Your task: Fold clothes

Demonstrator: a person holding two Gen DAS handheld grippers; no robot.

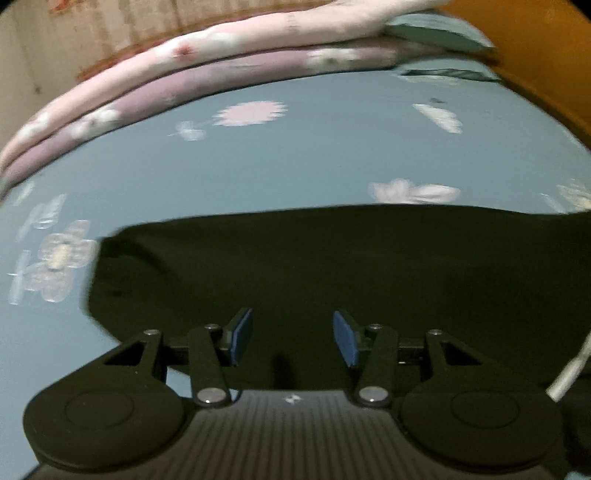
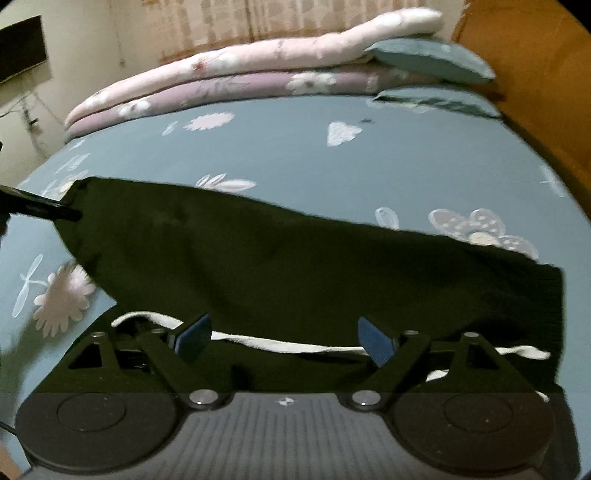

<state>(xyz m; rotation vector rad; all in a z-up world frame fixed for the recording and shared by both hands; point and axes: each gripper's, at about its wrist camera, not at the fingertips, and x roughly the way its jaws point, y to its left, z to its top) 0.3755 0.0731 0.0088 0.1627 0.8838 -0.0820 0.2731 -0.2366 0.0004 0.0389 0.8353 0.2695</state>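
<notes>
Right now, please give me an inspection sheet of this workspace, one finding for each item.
Surface: bed sheet, blue with flower print.
Job's things: dark garment lying flat; white cloth edge shows under it.
Clutter: folded quilts and pillows at far edge.
Grippers: left gripper open above garment; right gripper open, nothing held.
Cables: white cable beside left gripper.
Surroundings: curtain, wooden headboard.
</notes>
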